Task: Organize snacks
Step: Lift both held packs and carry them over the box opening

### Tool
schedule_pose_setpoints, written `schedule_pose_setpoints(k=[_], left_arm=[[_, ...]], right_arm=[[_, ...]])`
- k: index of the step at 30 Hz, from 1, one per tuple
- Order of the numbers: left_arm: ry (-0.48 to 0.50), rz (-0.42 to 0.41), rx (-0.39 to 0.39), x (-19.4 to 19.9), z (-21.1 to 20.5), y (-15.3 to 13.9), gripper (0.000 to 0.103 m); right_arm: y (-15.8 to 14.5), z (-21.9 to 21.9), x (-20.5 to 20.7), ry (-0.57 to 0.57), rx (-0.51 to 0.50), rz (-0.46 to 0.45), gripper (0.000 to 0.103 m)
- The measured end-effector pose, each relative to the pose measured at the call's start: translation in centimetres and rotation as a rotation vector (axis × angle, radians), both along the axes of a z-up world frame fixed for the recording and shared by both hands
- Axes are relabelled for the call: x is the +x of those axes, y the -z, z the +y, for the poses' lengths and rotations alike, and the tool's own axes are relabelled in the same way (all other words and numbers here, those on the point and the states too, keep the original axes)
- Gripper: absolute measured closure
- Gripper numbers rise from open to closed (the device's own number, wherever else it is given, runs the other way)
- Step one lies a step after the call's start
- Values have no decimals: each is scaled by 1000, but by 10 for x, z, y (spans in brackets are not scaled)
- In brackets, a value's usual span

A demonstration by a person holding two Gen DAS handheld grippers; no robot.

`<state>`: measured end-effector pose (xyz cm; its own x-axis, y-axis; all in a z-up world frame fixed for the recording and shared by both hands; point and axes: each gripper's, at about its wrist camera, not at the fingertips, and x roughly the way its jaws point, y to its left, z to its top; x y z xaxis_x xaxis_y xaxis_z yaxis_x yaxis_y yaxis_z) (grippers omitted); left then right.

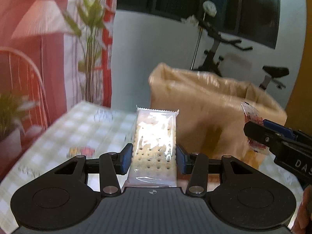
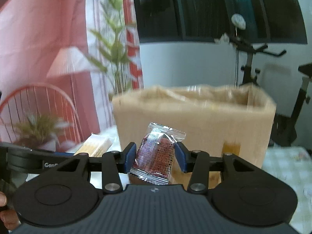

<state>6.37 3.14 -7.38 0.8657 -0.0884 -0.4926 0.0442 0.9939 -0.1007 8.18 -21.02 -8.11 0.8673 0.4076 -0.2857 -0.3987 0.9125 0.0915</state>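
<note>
My left gripper is shut on a clear packet of crackers, held upright above the checked tablecloth. My right gripper is shut on a small red snack packet with clear crimped ends. Both are held just in front of an open cardboard box, which also shows in the right wrist view. The right gripper and its red packet show at the right edge of the left wrist view. The left gripper's cracker packet shows at the left of the right wrist view.
A plastic liner covers the box's rim. A red wire chair, a lamp and tall plants stand at the left. An exercise bike stands behind the box by a dark window.
</note>
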Motion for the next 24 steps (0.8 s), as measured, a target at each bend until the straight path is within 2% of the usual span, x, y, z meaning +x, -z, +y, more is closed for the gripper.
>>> schedule_pose_setpoints(k=[5,13,19,24], left_arm=[[19,-65,-2,17,-12,-25,54],[64,-124,-30,64,-34,-55,54],[89,-88,-62,122,-48,-52,54],[110,-62,-48,157,-65,-44,54]], right_arm=[[-25,-11,19,14,14,-61,56],[-46,-23,65,44,-21,-83,56],[-40,-25,111,87,-71,-27,56],[-35,-29,143,139,-115,50,56]])
